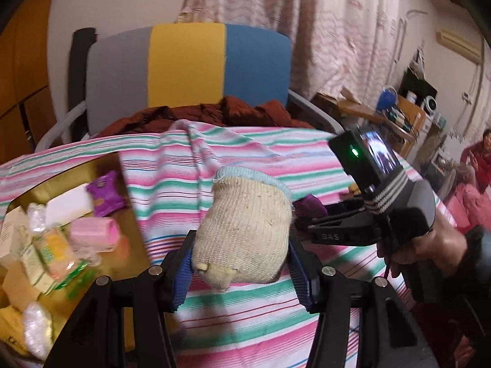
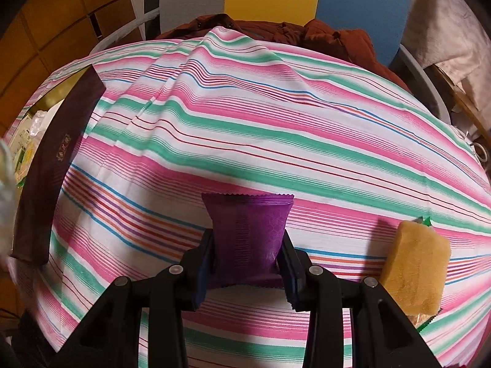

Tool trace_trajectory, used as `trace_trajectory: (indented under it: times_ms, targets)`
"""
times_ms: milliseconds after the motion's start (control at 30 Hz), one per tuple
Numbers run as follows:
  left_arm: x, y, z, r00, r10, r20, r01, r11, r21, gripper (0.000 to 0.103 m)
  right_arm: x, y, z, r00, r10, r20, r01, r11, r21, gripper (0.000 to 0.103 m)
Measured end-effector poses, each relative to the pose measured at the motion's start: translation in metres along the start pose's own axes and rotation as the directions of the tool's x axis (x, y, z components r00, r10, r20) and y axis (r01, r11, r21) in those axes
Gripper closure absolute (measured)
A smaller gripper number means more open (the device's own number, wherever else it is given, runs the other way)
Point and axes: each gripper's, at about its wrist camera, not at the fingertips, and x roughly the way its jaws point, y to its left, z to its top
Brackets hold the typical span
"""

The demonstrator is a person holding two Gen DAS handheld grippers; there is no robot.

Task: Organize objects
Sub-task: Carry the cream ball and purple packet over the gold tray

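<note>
**A:** Left hand-held gripper (image 1: 242,271), lower centre of the left wrist view: what is it carrying?

**B:** A cream knitted sock (image 1: 245,233) with a pale blue cuff, bunched into a ball. The blue pads are clamped on its two sides, and it appears to be held clear of the striped cloth (image 1: 254,153) over the tabletop.

**A:** And the right one?

**B:** The right hand-held gripper (image 2: 247,253), bottom centre of the right wrist view, is closed on a purple packet (image 2: 248,233). The packet stands on end between the jaws, long axis pointing away from the camera, crimped edge toward the top of the frame.

**A:** Where would both loads go?

**B:** Most likely the gold-lined box (image 1: 129,214) at the left edge of the left wrist view, already holding a pink bar (image 1: 93,228), another purple packet (image 1: 106,194) and more wrapped items. From the right wrist view only its dark wall (image 2: 55,165) shows, running up the left side of the frame.

**A:** Which gripper is nearer?

**B:** The left, by my reading. The box lies just to its left. The right gripper, seen mid-right in the left wrist view, is farther off and would have to cross leftward.

**A:** Anything left out?

**B:** A yellow sponge (image 2: 414,266) lies on the cloth at lower right of the right wrist view, just beside that gripper.
</note>
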Motion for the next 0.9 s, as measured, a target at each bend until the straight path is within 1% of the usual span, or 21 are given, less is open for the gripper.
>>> trace_trajectory:
  times_ms: [133, 200, 300, 367, 500, 567, 667, 733, 833, 900]
  targets:
    - [-0.022, 0.035, -0.003, 0.999, 0.042, 0.023, -0.040, 0.997, -0.069, 0.047, -0.003, 0.000, 0.001, 1.000, -0.004, 0.016, 0.004, 1.000, 0.015, 0.063]
    - [-0.034, 0.058, -0.010, 0.996, 0.080, 0.030, -0.076, 0.991, -0.113, 0.047, -0.007, -0.004, 0.002, 0.999, -0.008, 0.032, 0.007, 0.999, 0.035, 0.063]
    - [-0.046, 0.091, -0.020, 0.989, 0.143, 0.023, -0.136, 0.975, -0.178, 0.047, -0.015, -0.008, 0.004, 0.998, -0.014, 0.062, 0.010, 0.998, 0.063, 0.063]
    - [-0.052, 0.111, -0.027, 0.982, 0.190, 0.012, -0.184, 0.961, -0.206, 0.047, -0.019, -0.010, 0.004, 0.997, 0.004, 0.073, -0.010, 0.997, 0.081, 0.063]
    - [-0.060, 0.144, -0.043, 0.972, 0.235, -0.021, -0.232, 0.937, -0.260, 0.047, -0.036, 0.004, 0.009, 0.991, 0.058, 0.119, -0.067, 0.995, 0.071, 0.063]
    - [-0.062, 0.154, -0.051, 0.970, 0.242, -0.031, -0.241, 0.929, -0.281, 0.047, -0.047, 0.023, 0.009, 0.986, 0.093, 0.140, -0.100, 0.994, 0.048, 0.063]
    - [-0.062, 0.162, -0.058, 0.972, 0.231, -0.043, -0.233, 0.922, -0.310, 0.047, -0.059, 0.055, 0.009, 0.974, 0.155, 0.163, -0.157, 0.988, 0.003, 0.063]
    - [-0.061, 0.163, -0.059, 0.977, 0.211, -0.036, -0.211, 0.924, -0.320, 0.047, -0.071, 0.080, 0.009, 0.961, 0.206, 0.182, -0.204, 0.978, -0.032, 0.063]
    - [-0.060, 0.160, -0.058, 0.980, 0.196, -0.019, -0.192, 0.929, -0.318, 0.047, -0.085, 0.118, 0.011, 0.935, 0.285, 0.211, -0.274, 0.958, -0.081, 0.063]
    - [-0.057, 0.162, -0.058, 0.982, 0.189, -0.026, -0.187, 0.927, -0.325, 0.047, -0.088, 0.137, 0.013, 0.921, 0.321, 0.219, -0.306, 0.947, -0.102, 0.063]
